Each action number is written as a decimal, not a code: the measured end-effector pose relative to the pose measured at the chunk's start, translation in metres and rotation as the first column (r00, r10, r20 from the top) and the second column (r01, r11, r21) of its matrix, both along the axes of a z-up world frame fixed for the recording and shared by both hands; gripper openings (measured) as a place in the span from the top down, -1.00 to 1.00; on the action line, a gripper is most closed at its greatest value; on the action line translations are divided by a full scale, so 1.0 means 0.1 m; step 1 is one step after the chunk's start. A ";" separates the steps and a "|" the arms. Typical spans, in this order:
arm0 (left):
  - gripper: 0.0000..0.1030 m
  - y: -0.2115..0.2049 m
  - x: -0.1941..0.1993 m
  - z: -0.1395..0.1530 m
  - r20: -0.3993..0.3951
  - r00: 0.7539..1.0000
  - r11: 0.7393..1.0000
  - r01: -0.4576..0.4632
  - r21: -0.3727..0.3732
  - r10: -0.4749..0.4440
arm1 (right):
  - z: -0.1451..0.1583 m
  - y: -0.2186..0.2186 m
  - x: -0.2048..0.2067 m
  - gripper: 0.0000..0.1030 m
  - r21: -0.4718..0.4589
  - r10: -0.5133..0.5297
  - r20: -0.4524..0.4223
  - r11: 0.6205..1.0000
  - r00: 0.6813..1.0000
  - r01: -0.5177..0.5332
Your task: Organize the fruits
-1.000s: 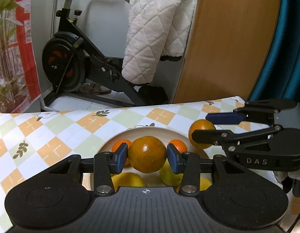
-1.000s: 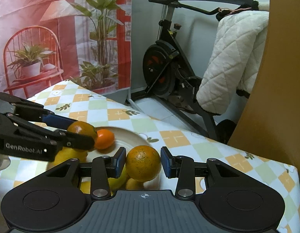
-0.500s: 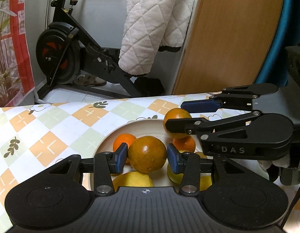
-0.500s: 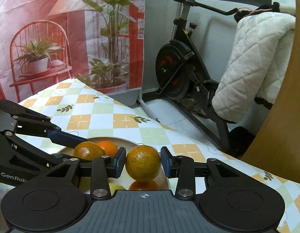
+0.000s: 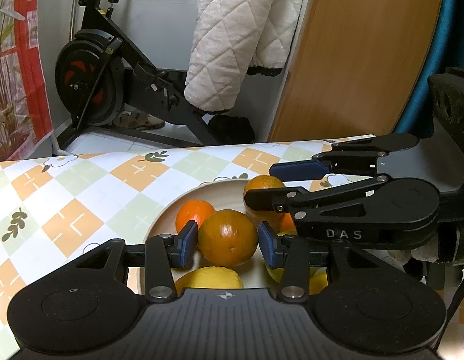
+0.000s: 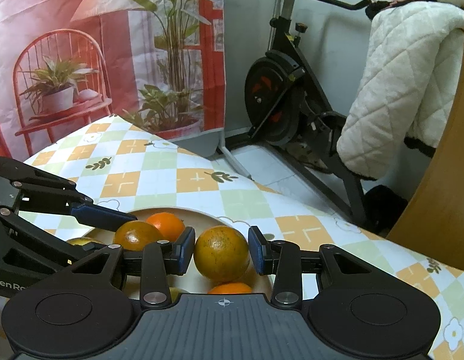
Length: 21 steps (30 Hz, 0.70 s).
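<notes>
Behind the table (image 5: 82, 198), spread with an orange, green and white checked cloth: an exercise bike (image 5: 112, 84) on the floor, a white quilted jacket (image 5: 240, 39) draped over it, and a wooden panel (image 5: 360, 60) to the right. In the right wrist view, a printed backdrop (image 6: 97, 45) of a red chair and potted plants at far left.

On the table, a pale round bowl (image 5: 172, 210), holding several fruits.

Over the bowl, two grippers. Left gripper (image 5: 228, 243): jaws clamped on a dark orange (image 5: 228, 238), blue pads pressing both its sides, fruit held just above the bowl's contents. Right gripper (image 6: 221, 251): jaws likewise clamped on a speckled orange (image 6: 221, 253) (seen from the left wrist view, this same gripper (image 5: 270, 184) reaching in from the right, the fruit half hidden behind its near finger), held over the bowl's far right part.

Loose in the bowl: a small bright orange (image 5: 194, 214) at the far left side, just behind the left pad; another small orange (image 6: 230, 288) under the speckled one; a lemon (image 5: 209, 277) at the near side, below the dark orange; more yellow fruit (image 5: 318, 282) at the near right, mostly hidden by the gripper body.
</notes>
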State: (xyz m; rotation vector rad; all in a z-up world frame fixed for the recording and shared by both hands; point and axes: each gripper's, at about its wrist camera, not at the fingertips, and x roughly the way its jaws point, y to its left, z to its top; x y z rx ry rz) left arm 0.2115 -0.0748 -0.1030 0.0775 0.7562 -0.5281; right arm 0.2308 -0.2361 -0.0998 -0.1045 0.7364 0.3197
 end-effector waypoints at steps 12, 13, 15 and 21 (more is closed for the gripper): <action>0.08 0.02 0.03 0.00 -0.007 0.999 0.999 -0.031 0.010 0.031 | -0.01 0.01 -0.04 0.44 -0.009 -0.018 -0.007 1.000 1.000 0.018; 0.08 0.02 0.02 0.01 -0.008 0.999 0.999 -0.031 0.008 0.031 | 0.00 0.00 -0.05 0.42 -0.011 -0.027 -0.006 1.000 1.000 0.027; 0.08 0.02 0.00 0.03 -0.006 1.000 1.000 -0.029 0.005 0.030 | 0.02 -0.01 -0.07 0.41 -0.010 -0.034 -0.006 0.999 0.999 0.034; -0.08 0.01 -0.10 0.13 0.022 0.999 0.999 -0.036 0.019 0.035 | 0.15 0.00 -0.18 0.16 -0.021 -0.066 0.004 0.998 0.998 0.066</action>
